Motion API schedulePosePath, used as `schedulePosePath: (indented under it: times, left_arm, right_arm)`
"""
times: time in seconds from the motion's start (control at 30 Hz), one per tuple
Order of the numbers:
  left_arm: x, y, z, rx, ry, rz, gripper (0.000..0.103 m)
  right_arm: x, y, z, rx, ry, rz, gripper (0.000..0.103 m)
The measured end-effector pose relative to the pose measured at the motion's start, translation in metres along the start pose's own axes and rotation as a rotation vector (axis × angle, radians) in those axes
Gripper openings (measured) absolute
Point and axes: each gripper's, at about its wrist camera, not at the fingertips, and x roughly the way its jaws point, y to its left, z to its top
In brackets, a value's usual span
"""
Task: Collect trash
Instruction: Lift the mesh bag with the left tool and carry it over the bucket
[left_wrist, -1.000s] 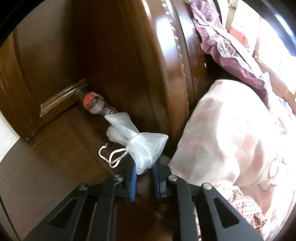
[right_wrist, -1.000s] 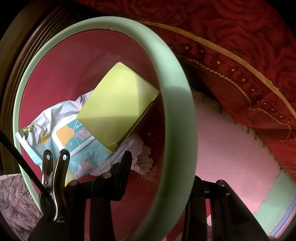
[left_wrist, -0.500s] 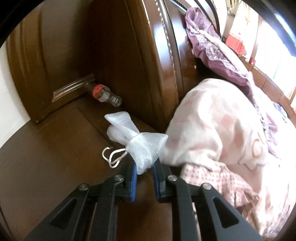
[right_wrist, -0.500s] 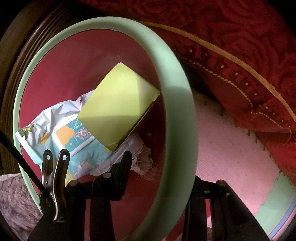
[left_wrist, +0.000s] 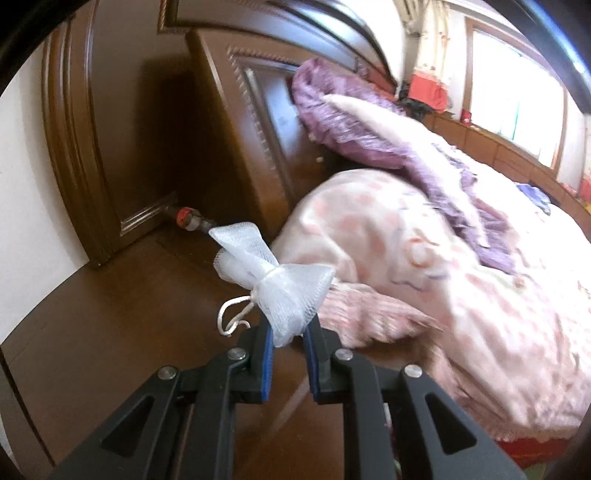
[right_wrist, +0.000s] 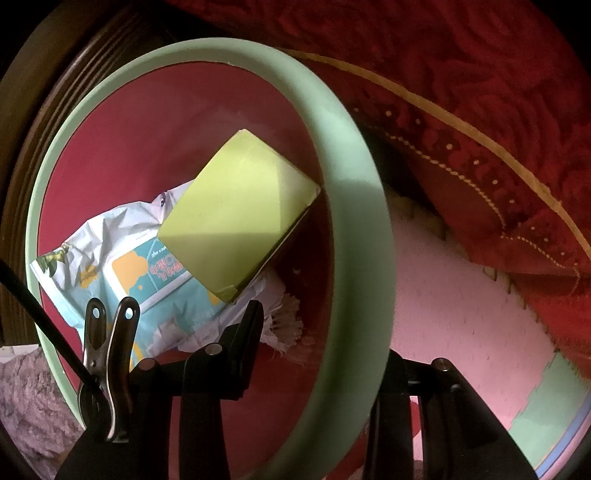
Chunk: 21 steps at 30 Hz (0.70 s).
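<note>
A white mesh pouch with a looped drawstring sticks up out of my left gripper, whose blue pads are shut on its lower end. It hangs above a brown wooden surface. In the right wrist view my right gripper is shut on the pale green rim of a red bin, one finger inside and one outside. Inside the bin lie a yellow-green box and a crumpled white and blue wipes pack.
A bottle with a red cap lies against the wooden headboard. Pink bedding and a purple pillow fill the right. A red patterned cloth and a pink mat lie beside the bin. A metal clip hangs on my right gripper.
My left gripper has pulled back and up from the headboard corner with the pouch held; the bottle now looks farther off and more of the bed shows. The right gripper and bin have kept still.
</note>
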Motion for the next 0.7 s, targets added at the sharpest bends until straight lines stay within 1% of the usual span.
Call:
schedulePosePath:
  times: [0.13, 0.27, 0.4, 0.53, 0.7]
  left_arm:
    - [-0.024, -0.017, -0.018, 0.044, 0.021, -0.016, 0.015]
    - [-0.043, -0.032, -0.040, 0.076, 0.059, -0.031, 0.015]
    - [-0.057, -0.050, -0.062, 0.125, 0.087, -0.026, 0.015]
    - [-0.073, -0.069, -0.087, 0.171, 0.092, -0.043, 0.015]
    - [-0.086, -0.086, -0.122, 0.214, 0.108, -0.033, 0.015]
  right_arm:
    - [0.002, 0.002, 0.001, 0.002, 0.001, 0.004, 0.038]
    - [0.002, 0.003, 0.002, -0.006, -0.001, 0.000, 0.038]
    - [0.003, 0.009, 0.002, -0.014, -0.004, -0.004, 0.038]
    - [0.005, 0.013, 0.001, -0.020, -0.007, -0.003, 0.038]
    - [0.006, 0.011, -0.001, -0.025, -0.008, -0.002, 0.038]
